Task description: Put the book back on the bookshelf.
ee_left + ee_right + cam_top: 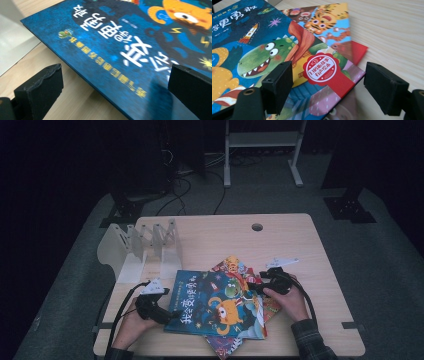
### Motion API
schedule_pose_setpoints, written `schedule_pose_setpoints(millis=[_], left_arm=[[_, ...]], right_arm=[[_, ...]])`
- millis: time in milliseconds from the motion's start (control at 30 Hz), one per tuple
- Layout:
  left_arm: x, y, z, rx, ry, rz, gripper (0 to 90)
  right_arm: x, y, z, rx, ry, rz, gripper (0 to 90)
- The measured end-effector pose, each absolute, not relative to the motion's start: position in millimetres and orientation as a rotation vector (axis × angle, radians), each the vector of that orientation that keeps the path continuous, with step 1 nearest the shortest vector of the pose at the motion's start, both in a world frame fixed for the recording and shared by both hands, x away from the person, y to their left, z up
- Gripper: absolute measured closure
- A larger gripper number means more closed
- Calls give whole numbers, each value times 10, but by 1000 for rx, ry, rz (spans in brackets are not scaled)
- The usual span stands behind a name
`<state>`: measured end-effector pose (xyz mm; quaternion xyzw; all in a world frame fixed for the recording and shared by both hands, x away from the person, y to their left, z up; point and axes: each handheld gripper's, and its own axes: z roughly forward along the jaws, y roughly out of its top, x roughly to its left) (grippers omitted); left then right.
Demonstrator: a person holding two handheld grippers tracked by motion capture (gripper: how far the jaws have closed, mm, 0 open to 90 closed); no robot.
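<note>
From above, my left gripper (172, 312) sits at the near left edge of the blue book (215, 302), and my right gripper (255, 287) lies over that book's far right part. The blue book tops a loose stack; a tiger book (232, 265) pokes out beyond it and another book (225, 343) sticks out at the near edge. A white rack (145, 247) stands beyond my left gripper on the table (325, 285), its slots bare as far as I can see. The cover's large white Chinese title is too small here to read.

In the left gripper view, my jaws stand wide, nothing pressed between them. The blue book (120, 50) runs across just ahead, its edge passing between the jaws, raised a little off the table (75, 100). Big white characters and a row of small yellow ones cross the cover, too blurred for me to read them. An orange monster (185, 15) lies past my right jaw.

In the right gripper view, my jaws are wide too, closed on nothing. The blue book's corner (342, 82) lies between them, with a red seal (322, 67) in white Chinese just ahead. White characters, 更勇敢 I think, sit far left. The tiger book (329, 22) lies beyond, a red corner (359, 51) under it.
</note>
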<state>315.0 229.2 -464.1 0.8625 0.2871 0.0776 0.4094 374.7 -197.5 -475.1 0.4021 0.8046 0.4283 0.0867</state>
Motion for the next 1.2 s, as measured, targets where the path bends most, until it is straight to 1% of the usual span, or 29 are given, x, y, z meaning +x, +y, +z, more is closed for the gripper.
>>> schedule_pose_setpoints(millis=[267,367,467,500,533,567,600,667,800,867,967,1033,1200], left_arm=[[3098,2359,-4661,2156,762,175,0],[3081,2373,-4681,2144,779,146,0],[3045,2388,-4696,2132,792,116,0],[3045,2388,-4696,2132,792,116,0],[3012,2394,-4712,2124,787,97,0],[3012,2394,-4712,2124,787,97,0],[2994,2398,-4723,2117,788,80,0],[2971,2405,-4738,2111,792,54,0],[2956,2408,-4750,2111,800,9,0],[2924,2413,-4765,2107,802,-23,0],[2891,2414,-4773,2107,801,-49,0],[2881,2405,-4786,2103,800,-73,0],[2881,2372,-4810,2103,792,-128,0]], right_arm=[[3702,-1827,-4700,1120,2413,1216,228],[3651,-1809,-4684,1085,2414,1205,254],[3572,-1846,-4677,1066,2423,1213,309],[3572,-1846,-4677,1066,2423,1213,309],[3496,-1915,-4684,1063,2439,1247,372],[3496,-1915,-4684,1063,2439,1247,372],[3418,-1982,-4679,1053,2440,1252,433],[3354,-2043,-4667,1036,2441,1244,508],[3225,-2149,-4645,1003,2475,1247,700],[3171,-2148,-4660,966,2507,1180,743],[3110,-2152,-4662,917,2546,1205,822],[3081,-2125,-4663,877,2578,1214,890],[3069,-2121,-4665,869,2587,1221,891]])
